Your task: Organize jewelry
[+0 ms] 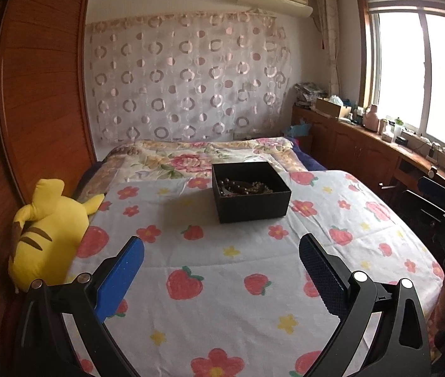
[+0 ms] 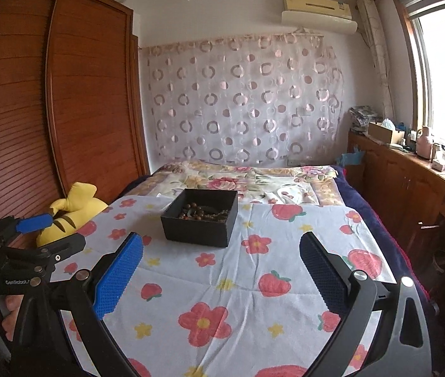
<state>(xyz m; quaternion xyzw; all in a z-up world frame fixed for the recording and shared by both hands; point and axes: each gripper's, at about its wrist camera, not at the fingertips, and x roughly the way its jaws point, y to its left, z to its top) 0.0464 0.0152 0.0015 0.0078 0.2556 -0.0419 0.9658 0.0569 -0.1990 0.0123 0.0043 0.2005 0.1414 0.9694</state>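
While both hover above the strawberry-print bedsheet (image 1: 222,270), the left tool (image 1: 221,251) and the right tool (image 2: 221,249) stand spread wide, two blue pads each, gripping nothing. "GenRobot" reads on the left tool's body in the right view. Farther on sits one black box (image 1: 250,202) of beaded jewelry (image 2: 205,212). One yellow plush (image 1: 46,235) lies beside the wardrobe (image 2: 90,94).

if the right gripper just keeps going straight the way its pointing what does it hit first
Probably the black box holding beaded jewelry, slightly left of its line. The right gripper is open, with only the strawberry-print sheet before it; depth is hard to judge.
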